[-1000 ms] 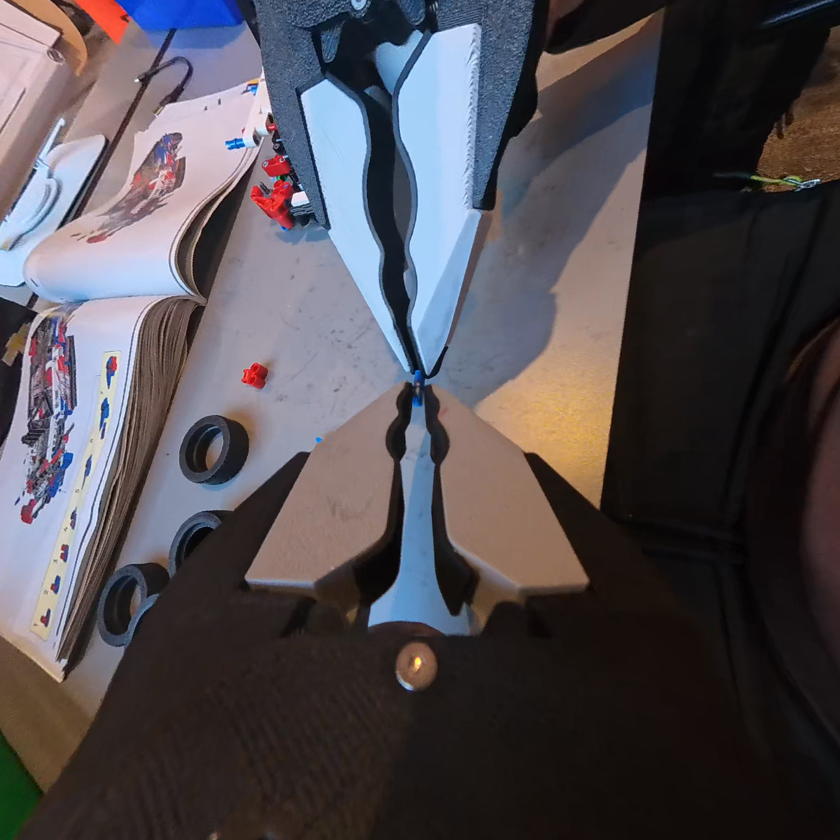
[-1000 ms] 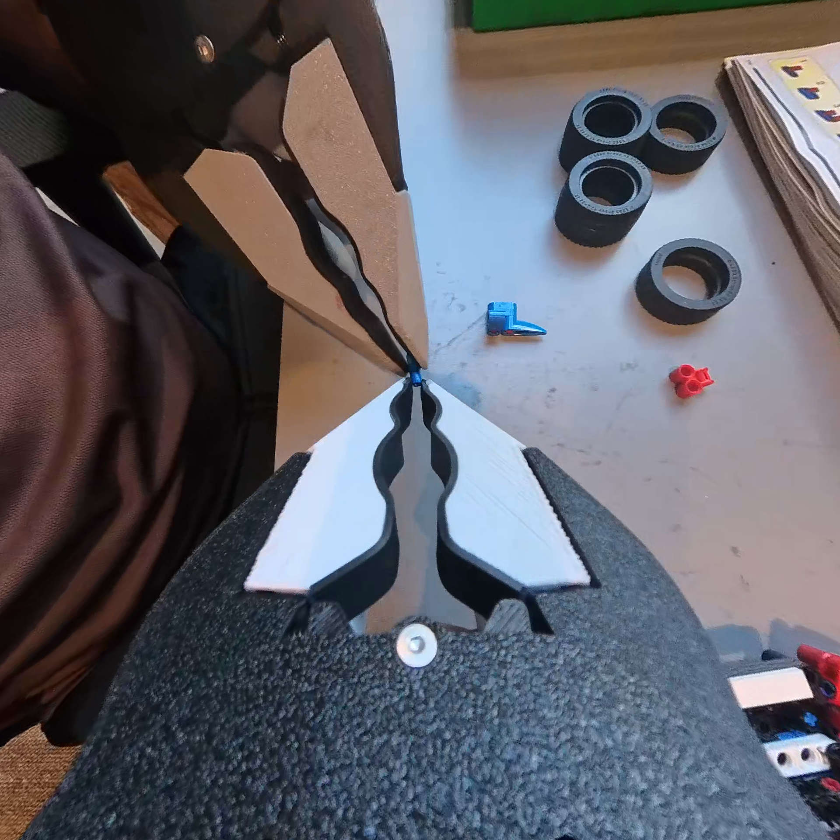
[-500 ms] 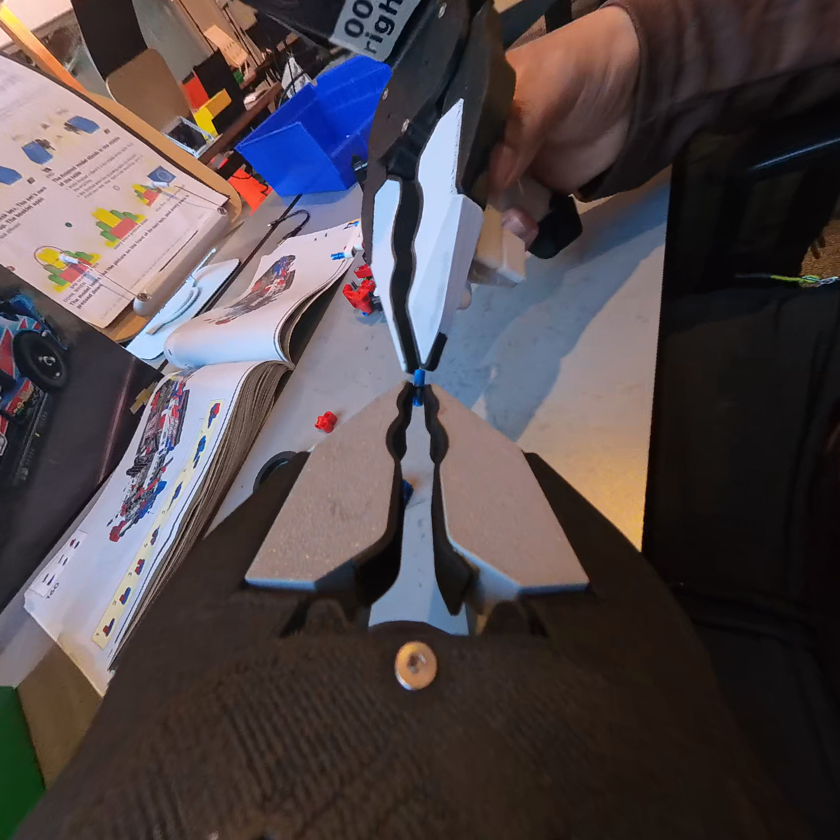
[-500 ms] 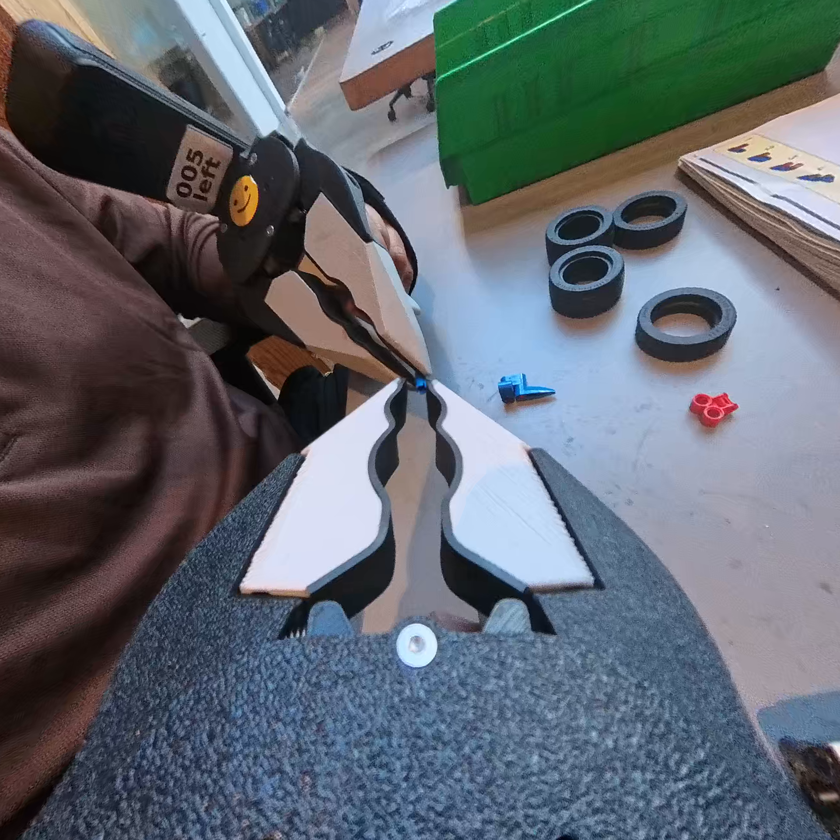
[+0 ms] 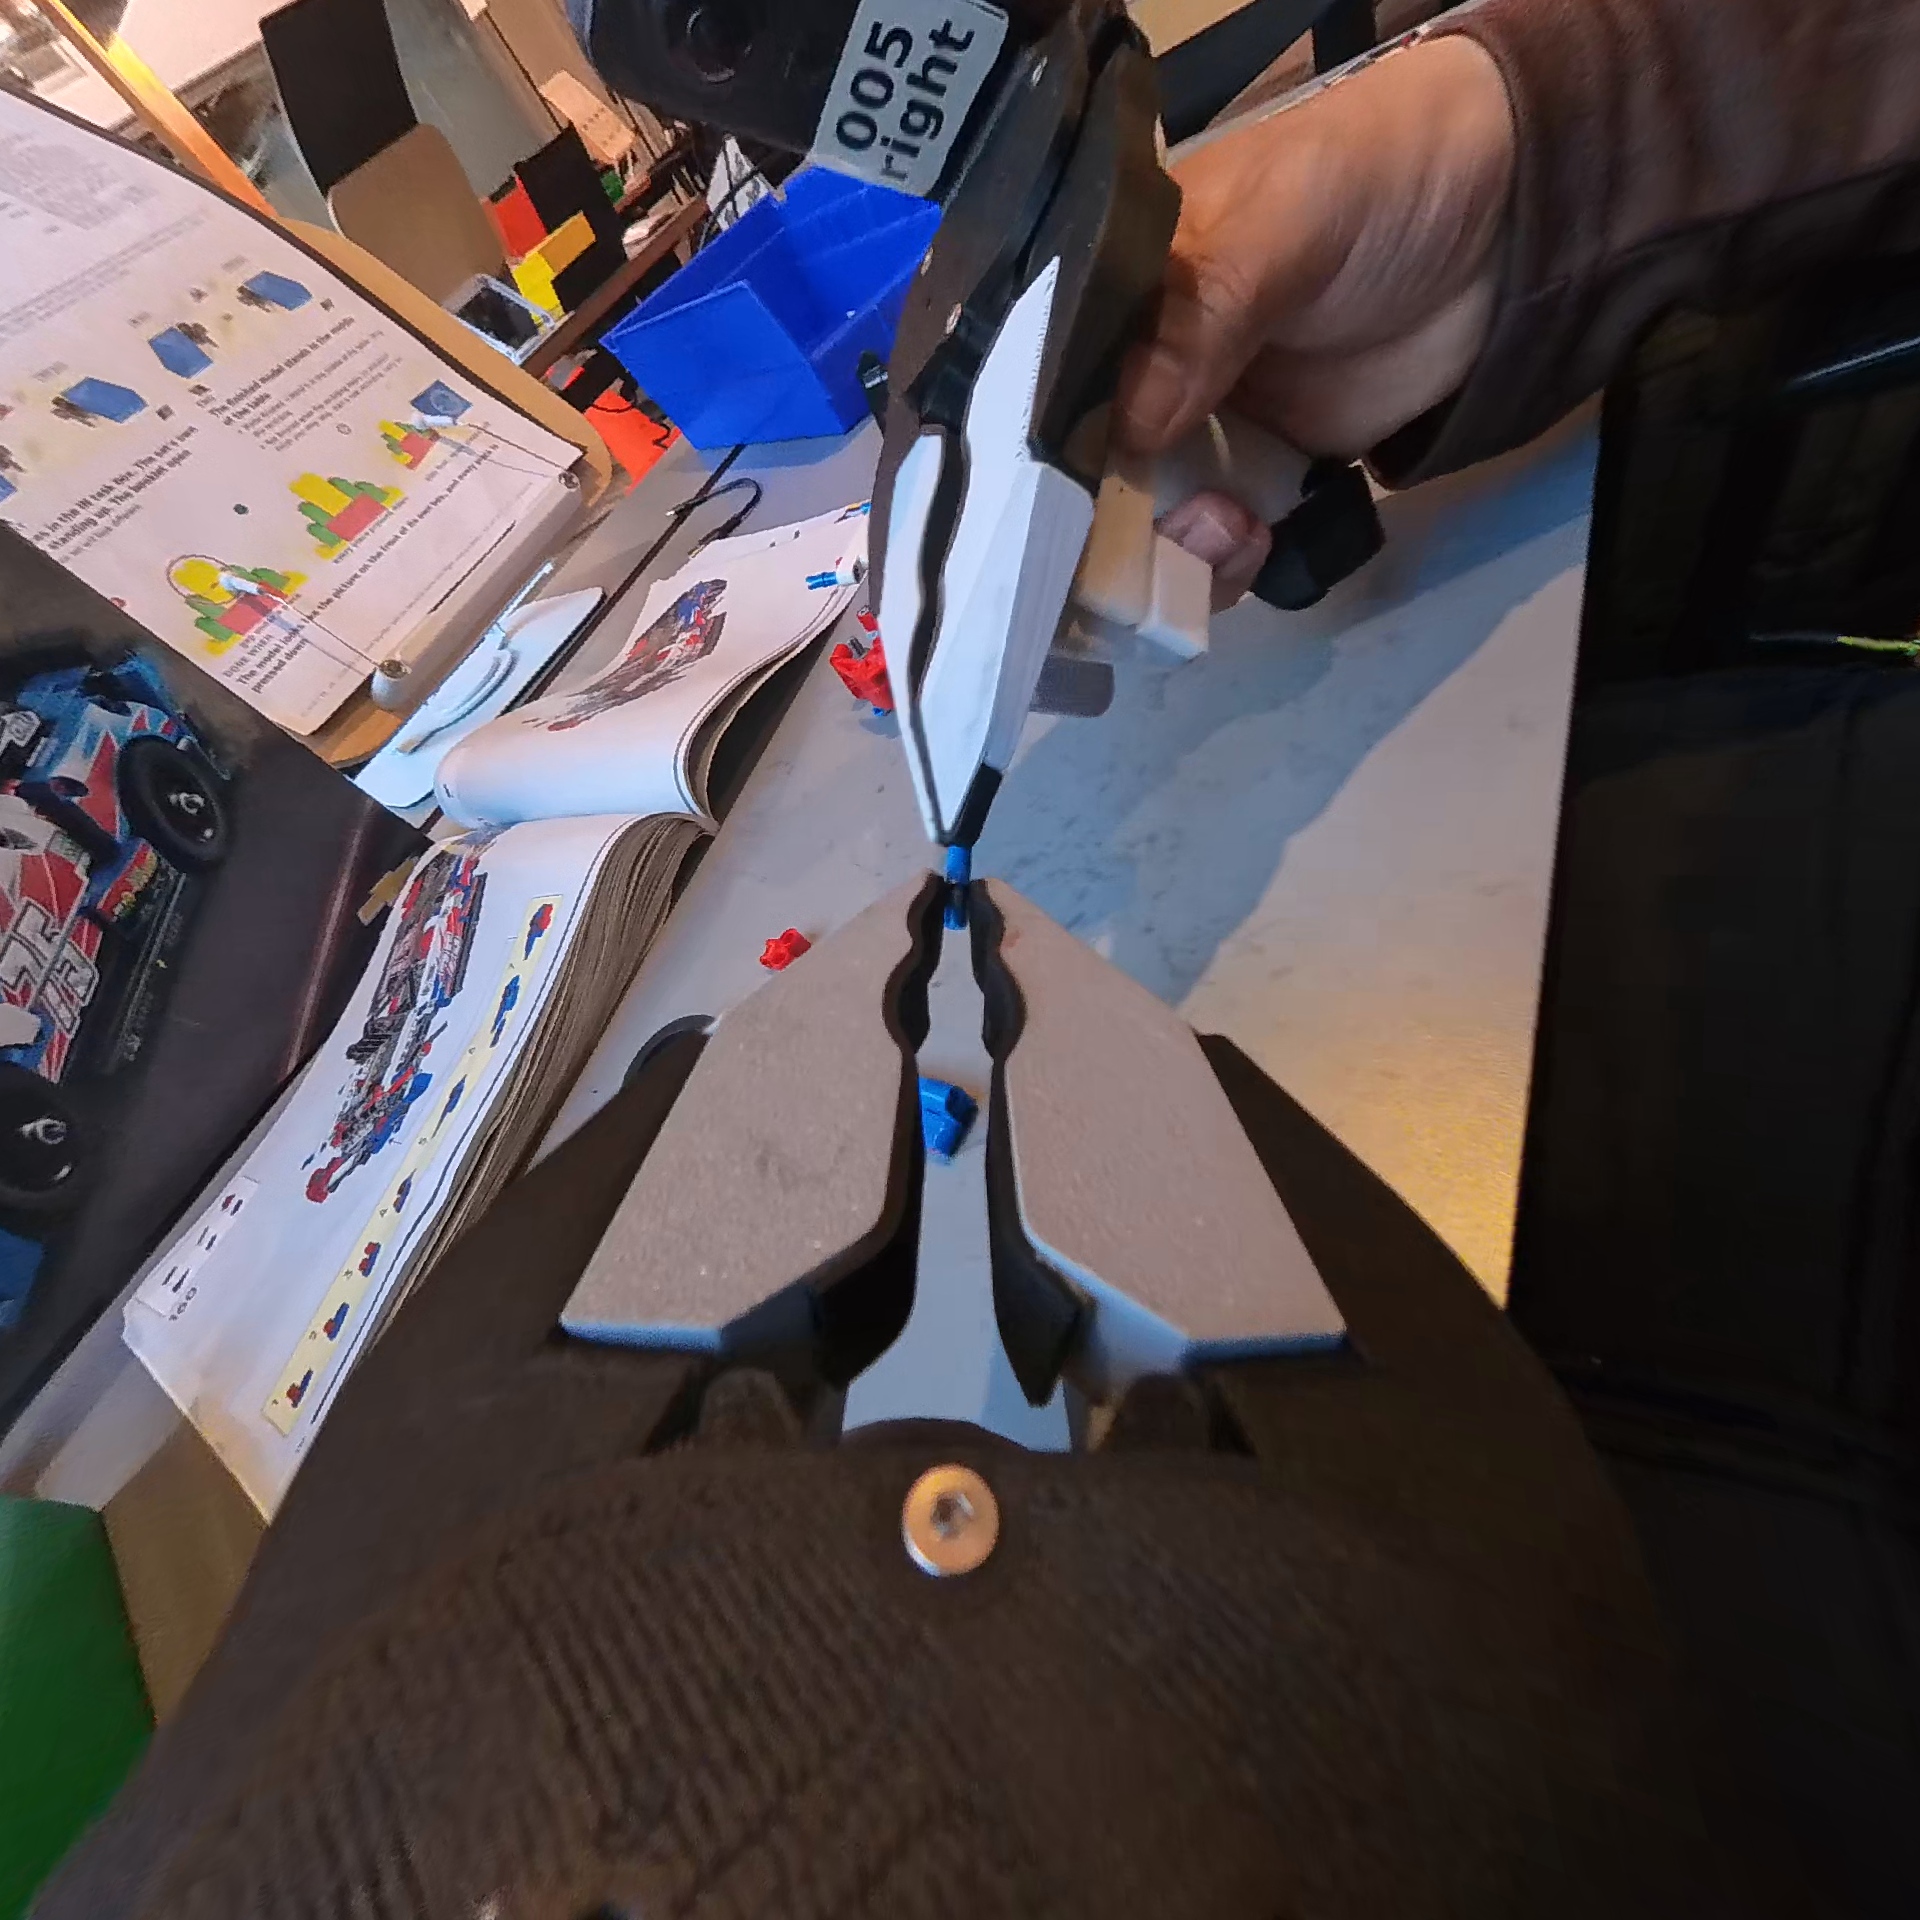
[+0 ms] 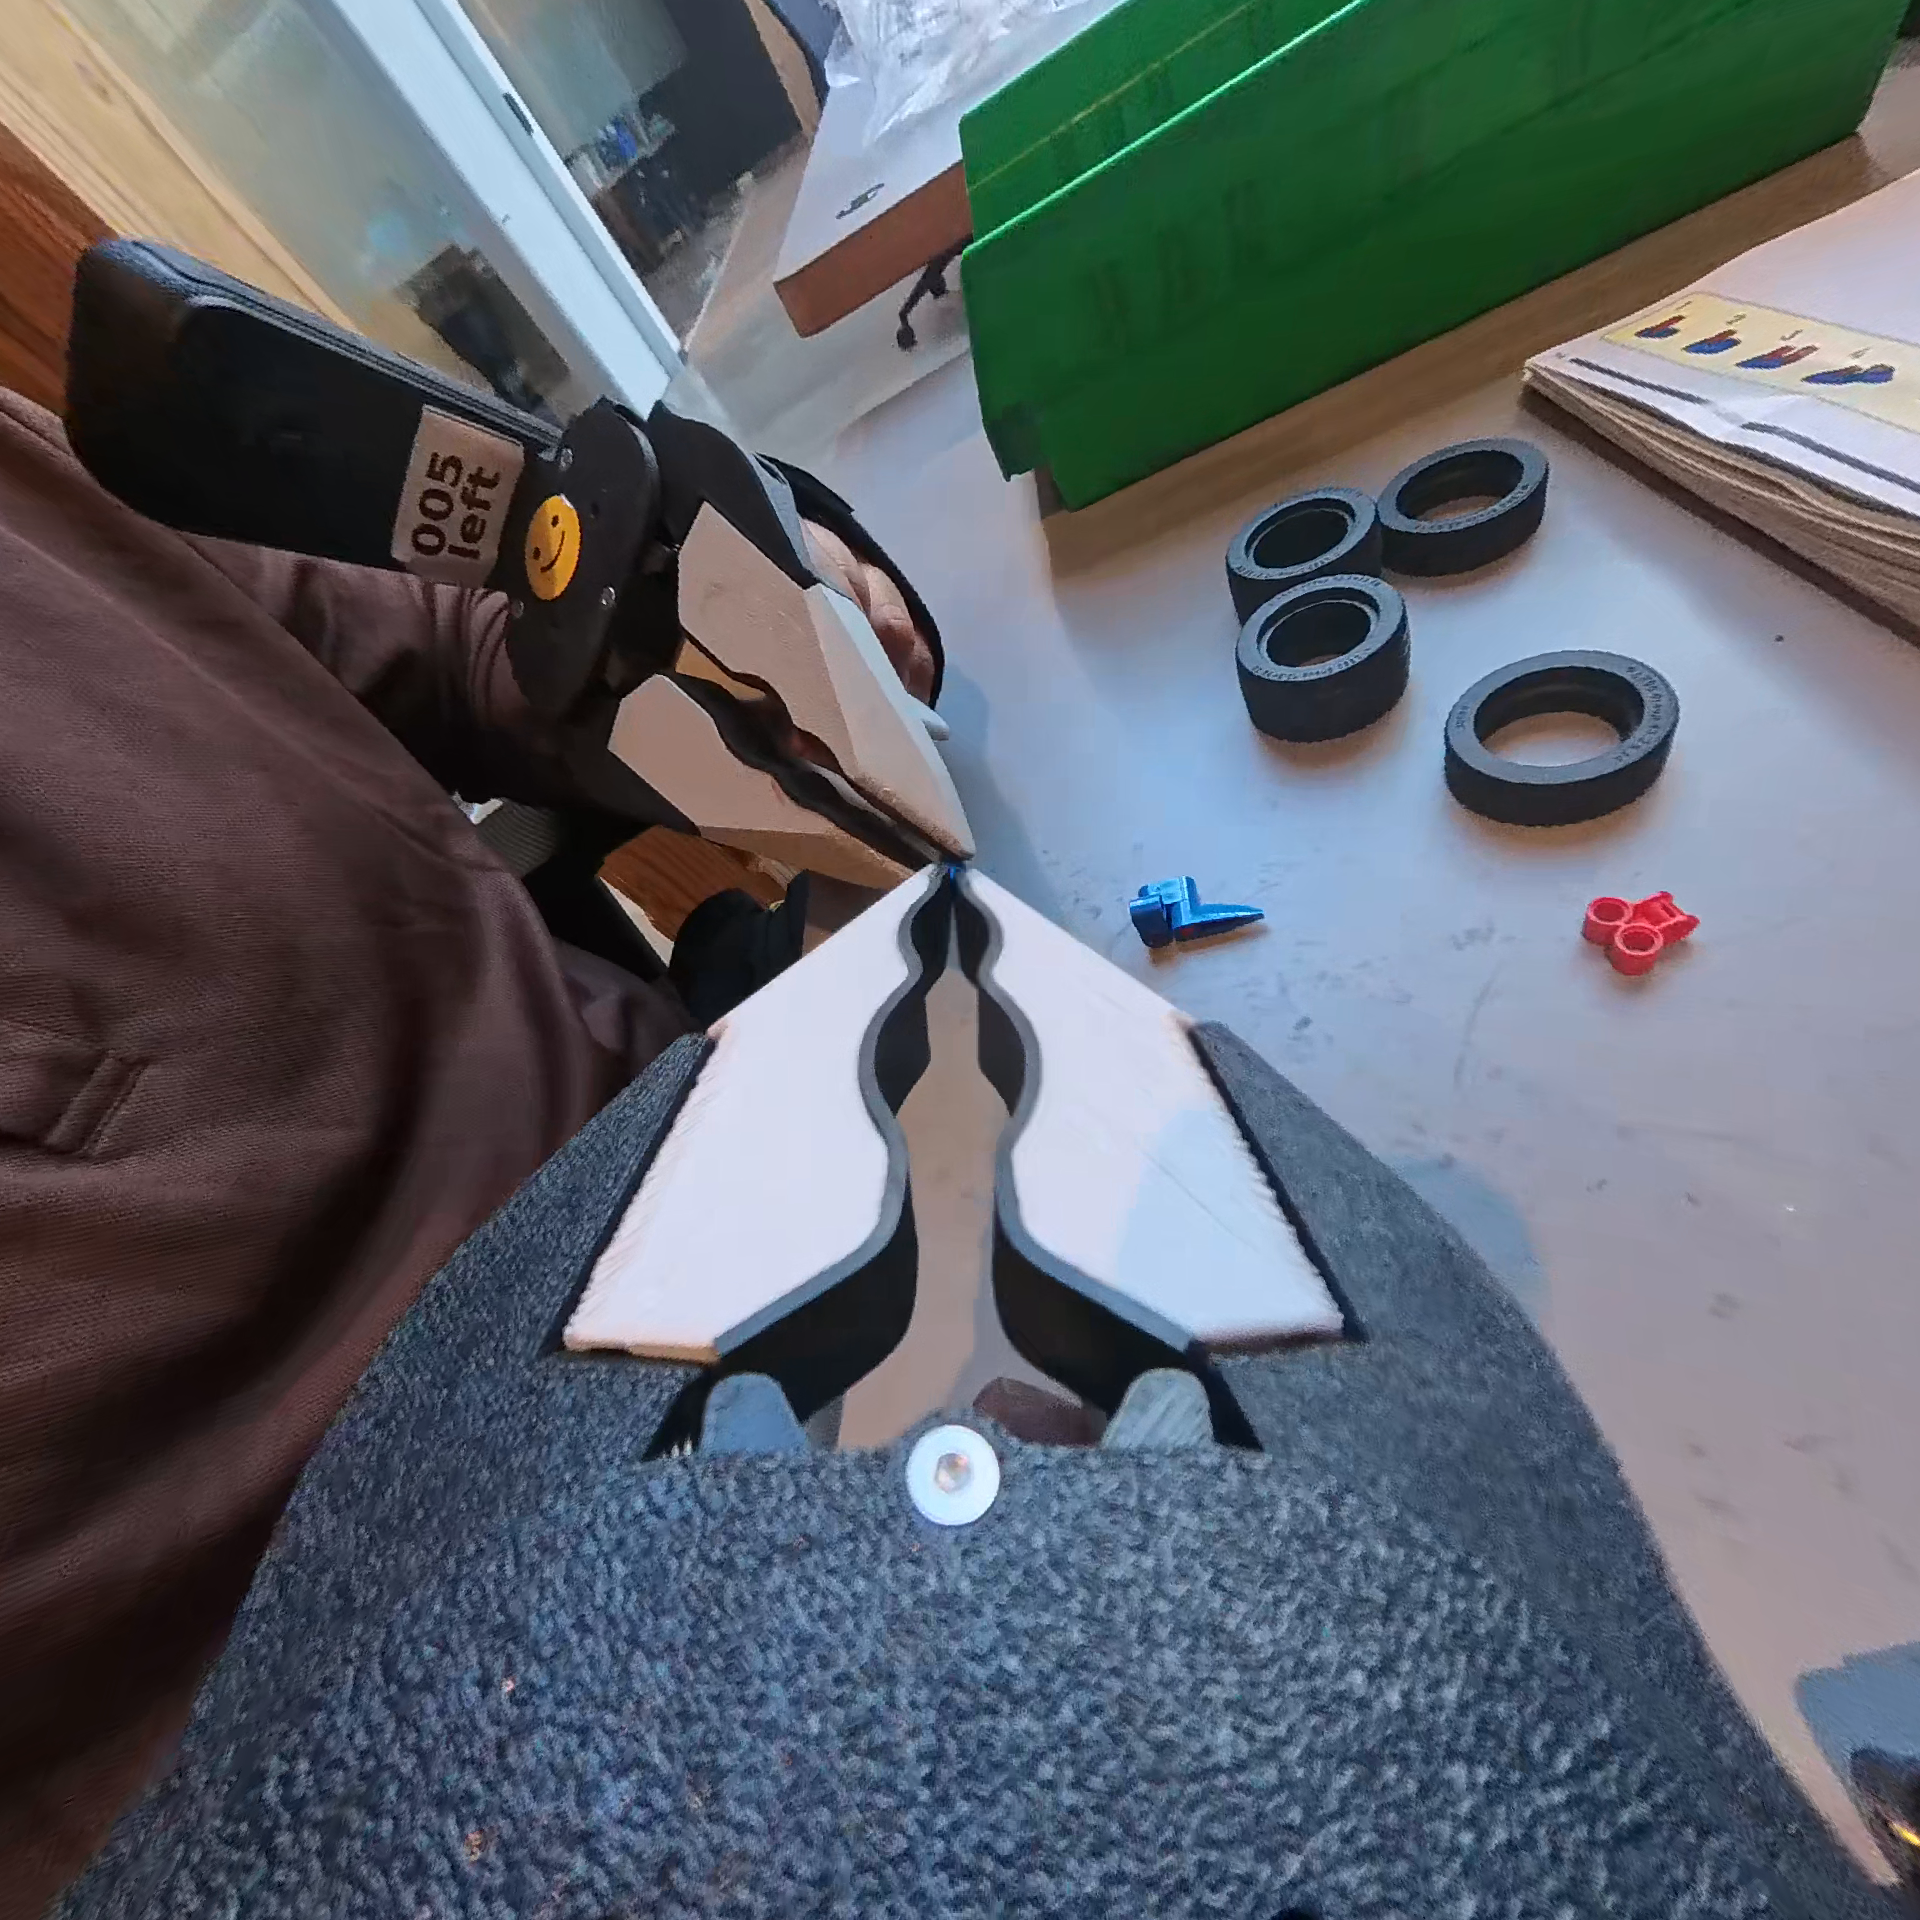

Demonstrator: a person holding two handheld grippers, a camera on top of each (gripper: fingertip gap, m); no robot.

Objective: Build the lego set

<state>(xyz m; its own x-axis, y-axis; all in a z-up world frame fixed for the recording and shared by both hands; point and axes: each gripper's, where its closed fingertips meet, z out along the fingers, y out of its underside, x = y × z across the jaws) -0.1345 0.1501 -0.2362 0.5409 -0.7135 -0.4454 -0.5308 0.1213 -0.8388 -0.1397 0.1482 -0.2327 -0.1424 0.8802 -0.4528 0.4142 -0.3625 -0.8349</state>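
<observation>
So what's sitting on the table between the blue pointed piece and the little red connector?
Nothing: in the right wrist view, the grey table is bare between the blue pointed piece and the red connector. The tyres lie farther back.

Bare table [image 6: 1403, 1195] beside tyres [image 6: 1320, 649] and booklet [image 6: 1766, 457].

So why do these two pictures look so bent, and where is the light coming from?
Left wrist view: a wide-angle lens bows the edges, so the instruction booklet curves; warm light falls on the table at right, with soft shadows under the right gripper. Right wrist view: the green bins slant, the corners smear, and the four black tyres stay sharp under even light.
</observation>
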